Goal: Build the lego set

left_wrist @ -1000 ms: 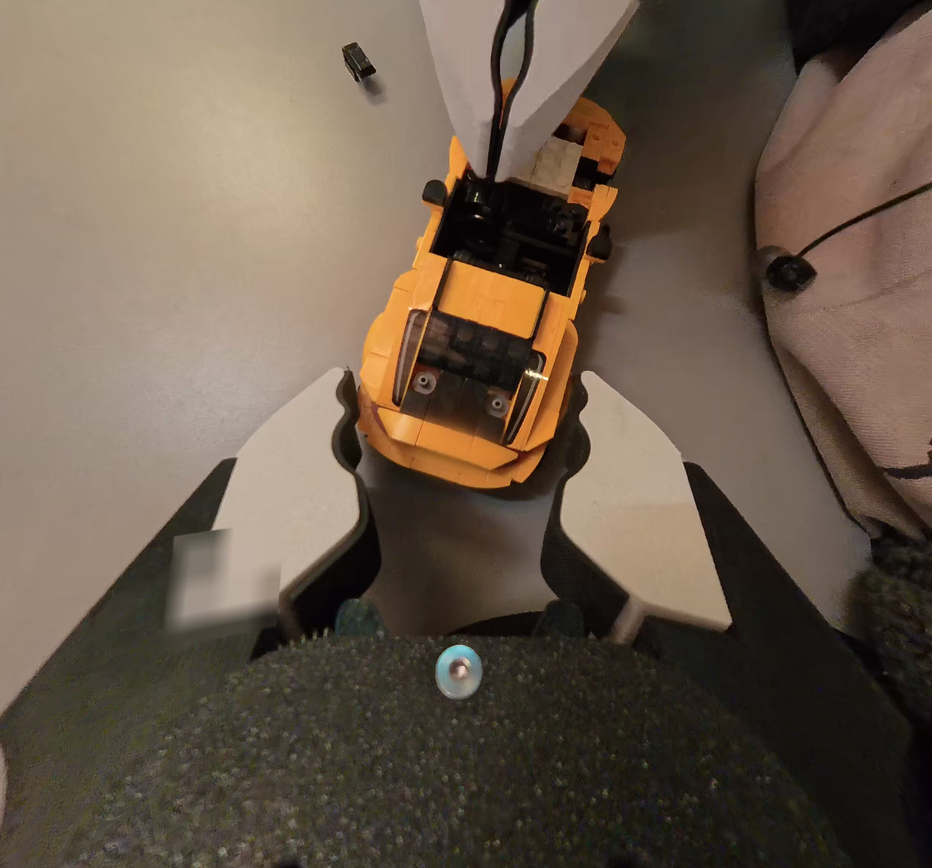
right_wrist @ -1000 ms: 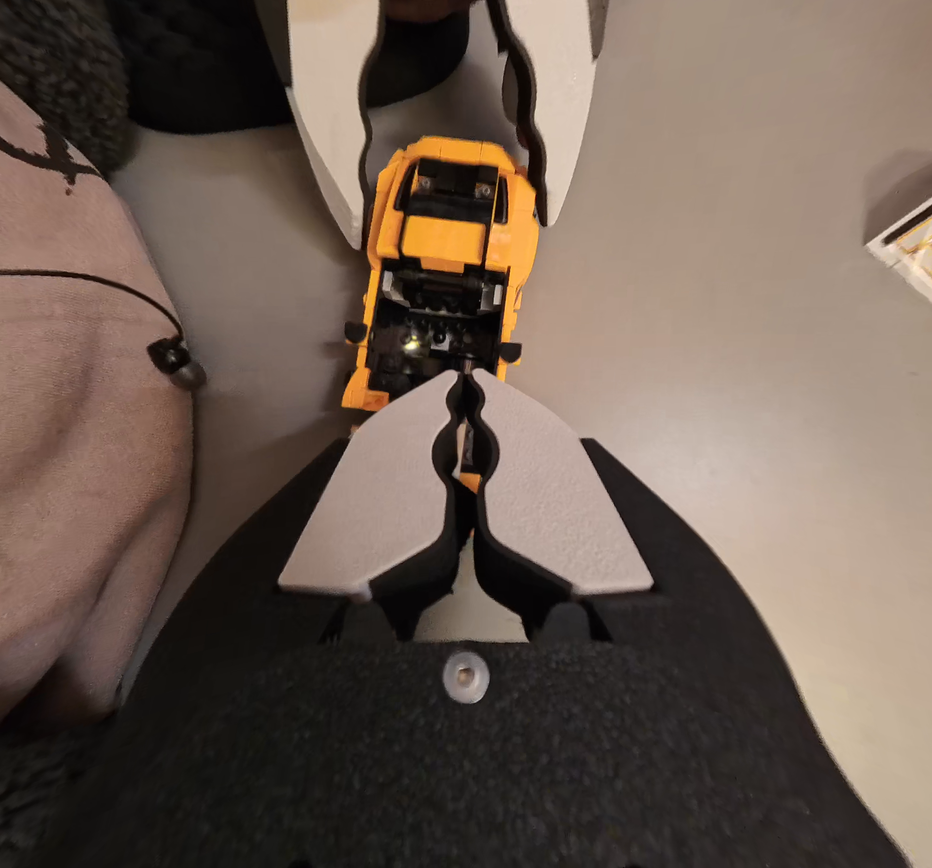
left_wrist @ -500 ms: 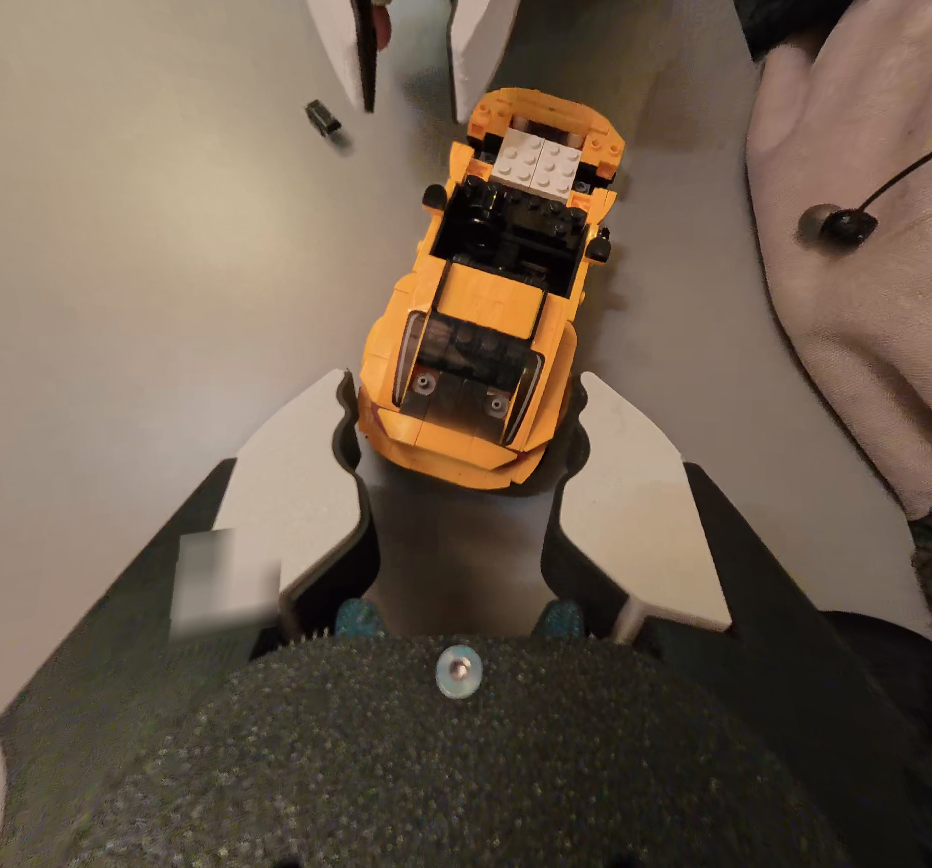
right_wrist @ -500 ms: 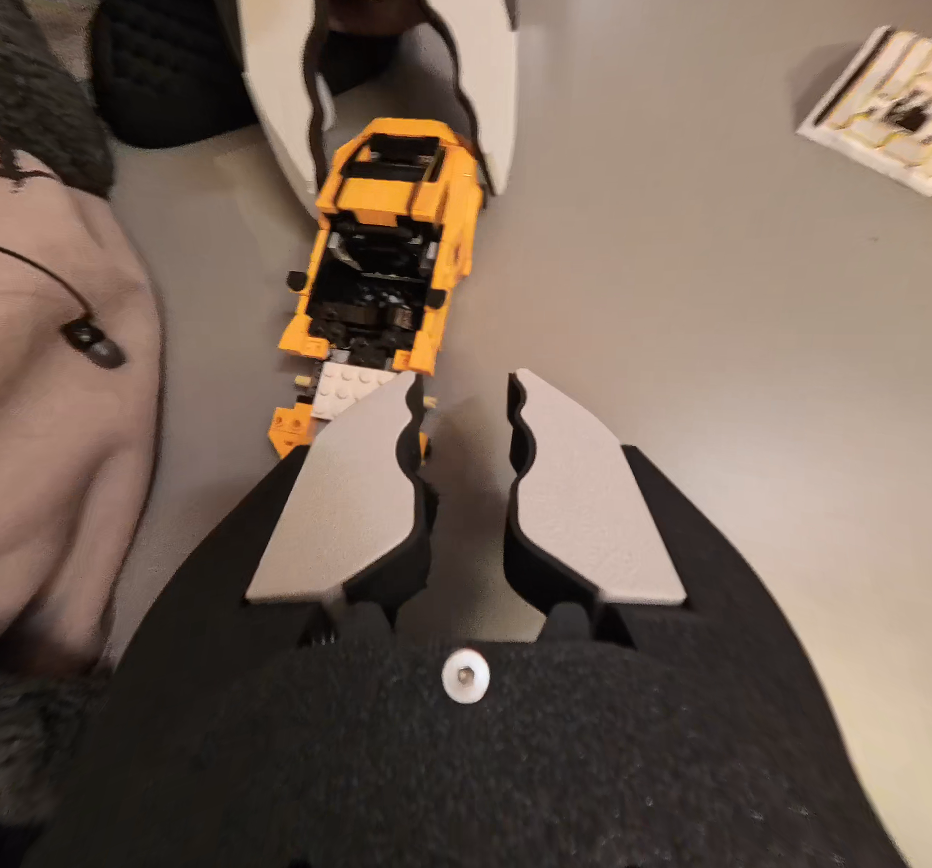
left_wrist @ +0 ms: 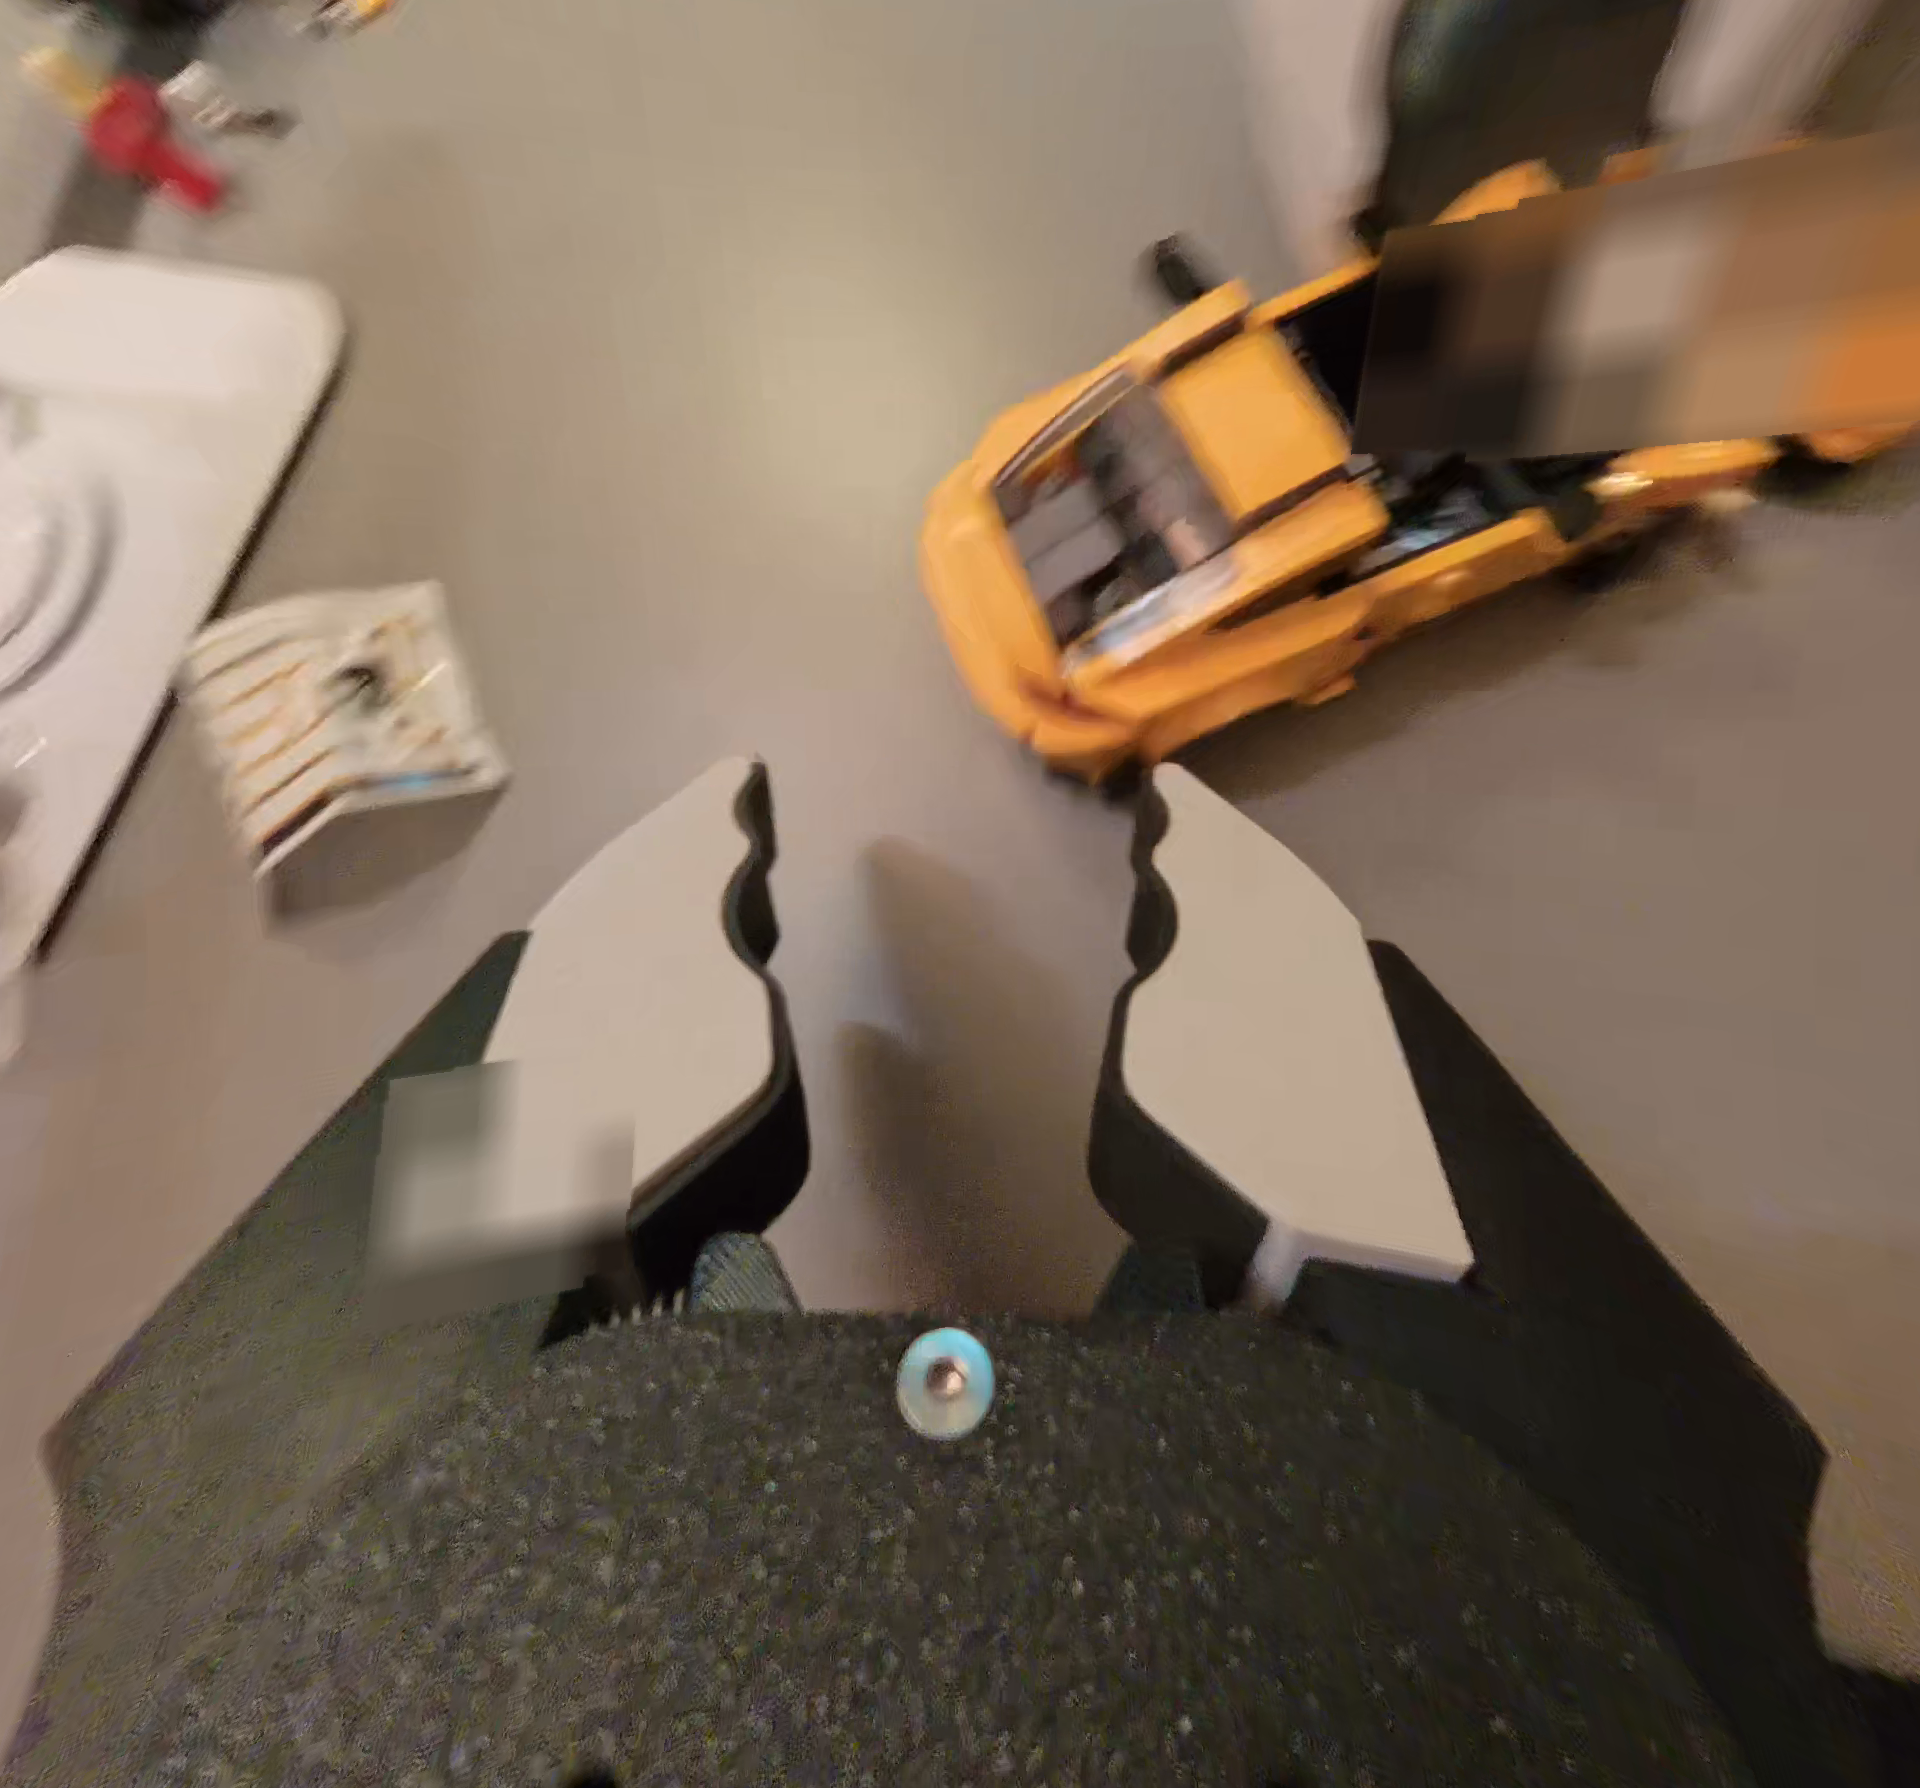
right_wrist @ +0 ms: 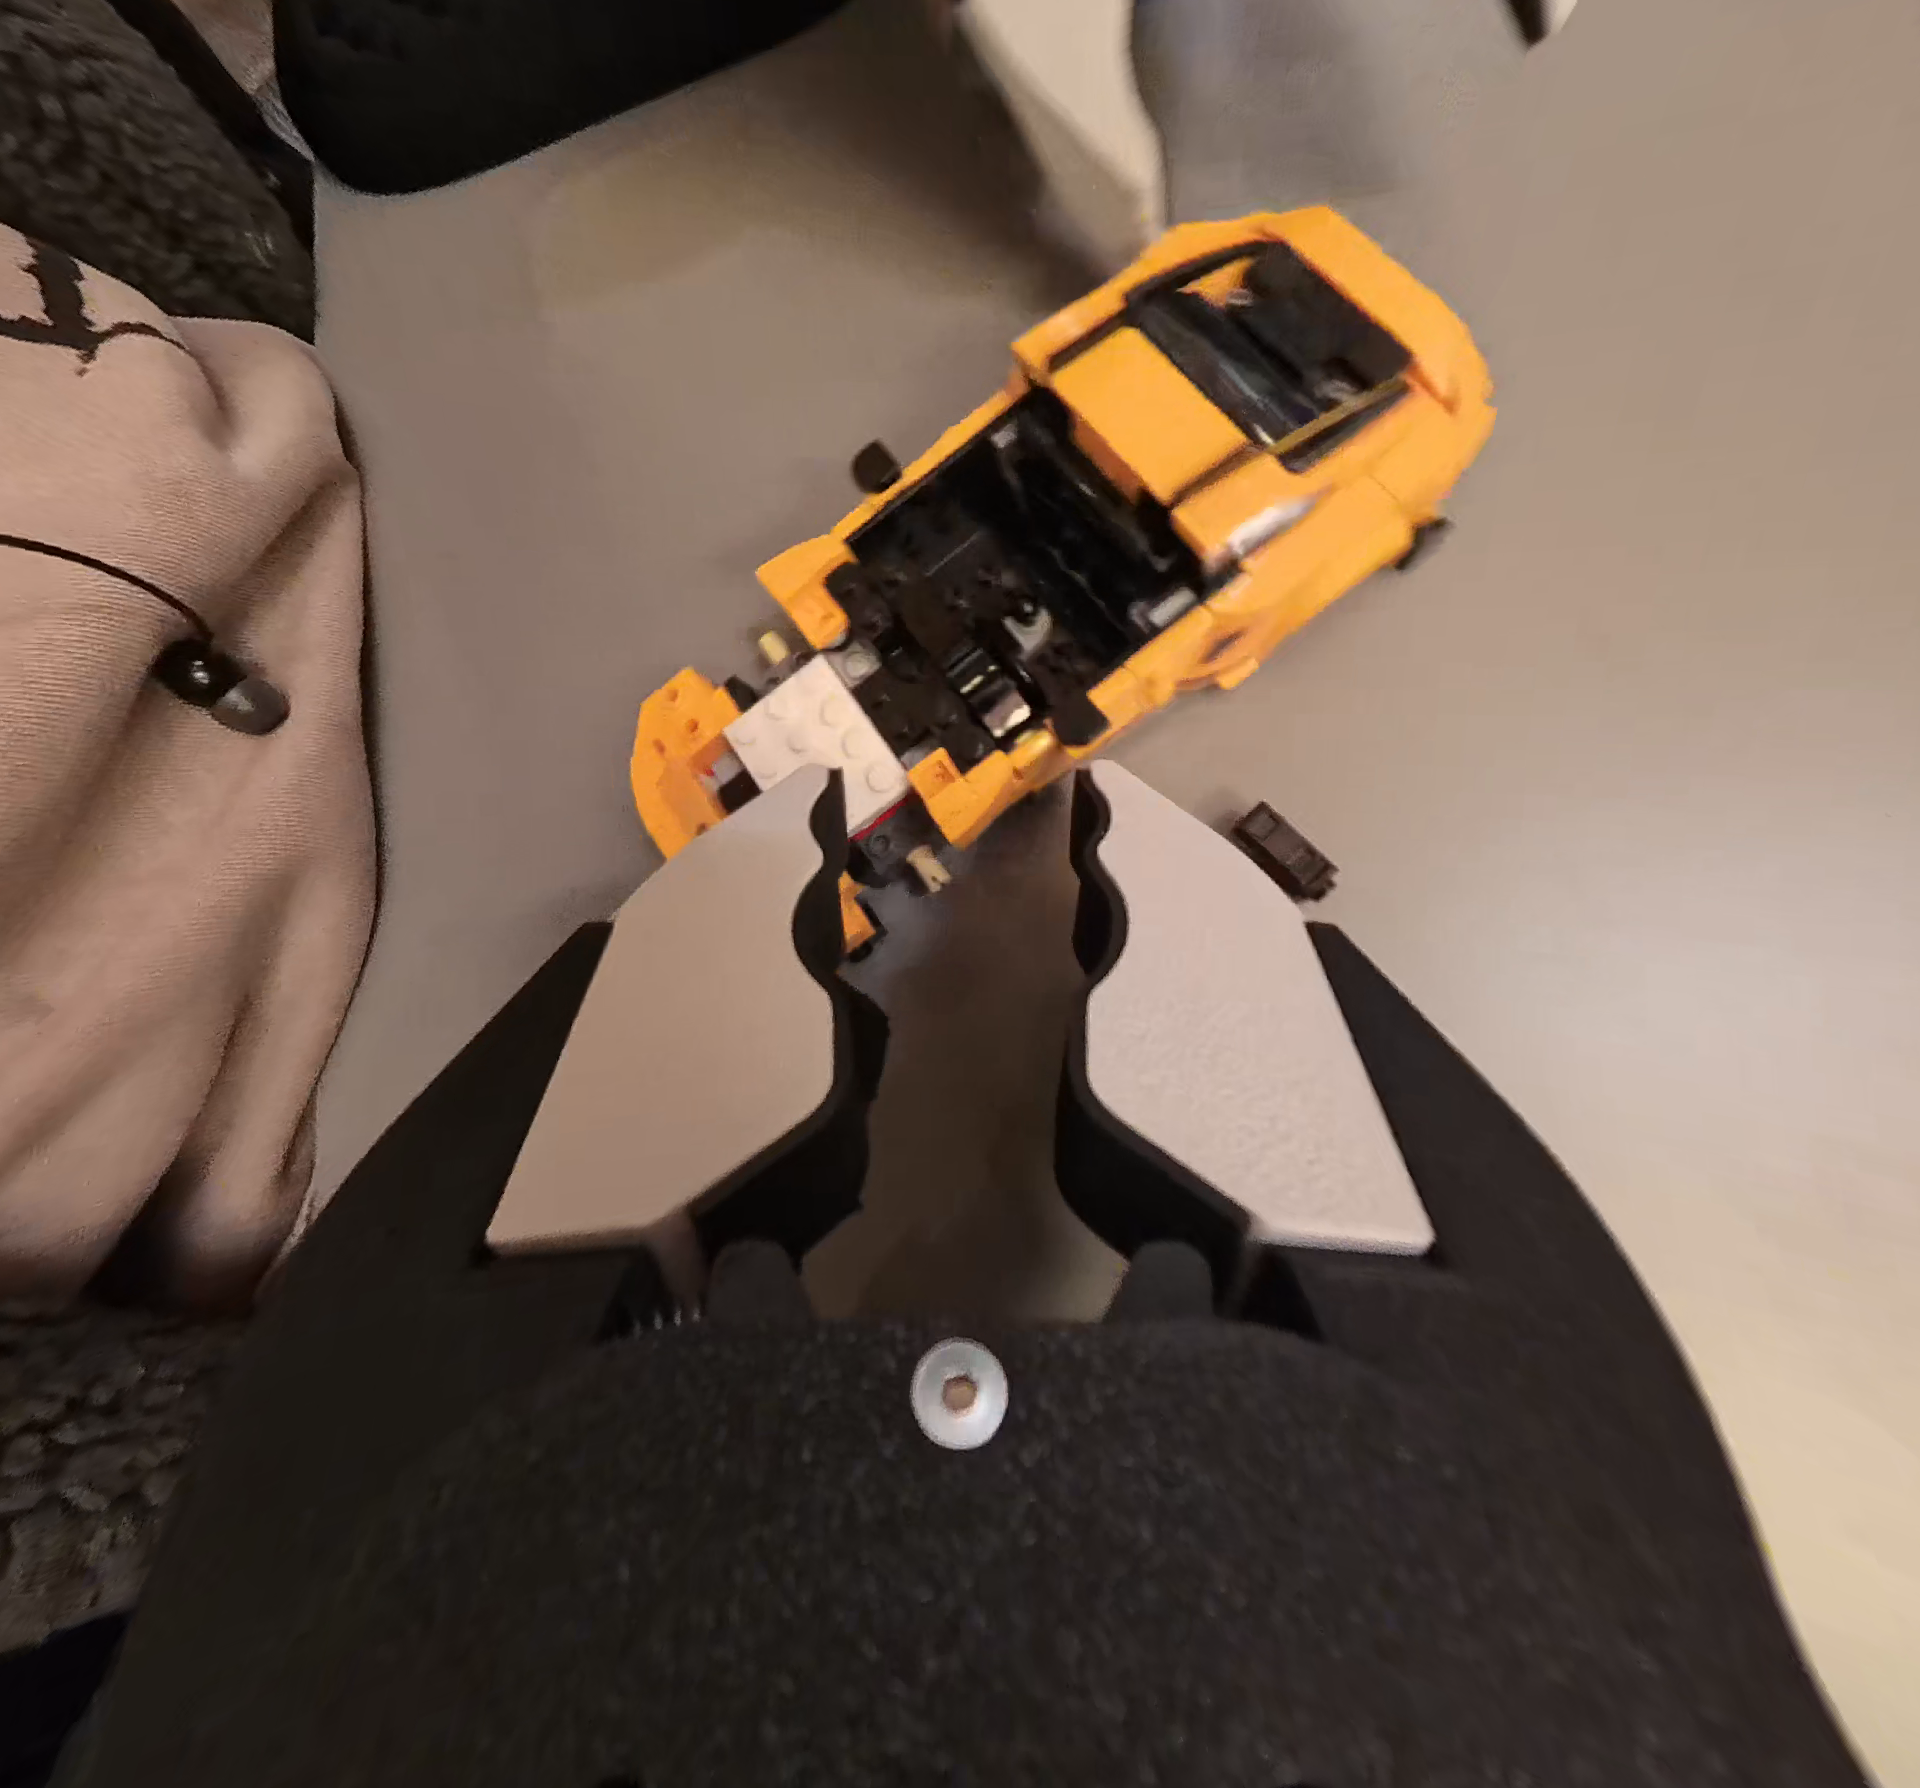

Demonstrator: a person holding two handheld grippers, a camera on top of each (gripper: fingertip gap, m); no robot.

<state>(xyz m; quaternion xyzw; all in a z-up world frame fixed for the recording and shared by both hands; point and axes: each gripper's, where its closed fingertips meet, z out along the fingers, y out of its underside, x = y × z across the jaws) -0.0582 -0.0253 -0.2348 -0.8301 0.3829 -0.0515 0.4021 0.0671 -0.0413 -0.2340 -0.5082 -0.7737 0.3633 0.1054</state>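
Gaping empty: both tools | left view only: booklet (left_wrist: pixel 343 699) | right view only: black brick (right_wrist: pixel 1286 850)

Parted right tongs (right_wrist: pixel 951 782) beside orange car (right_wrist: pixel 1122 512).

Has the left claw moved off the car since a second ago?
Yes. The left claw has swung left of the car, which it straddled before; the booklet is now in view.
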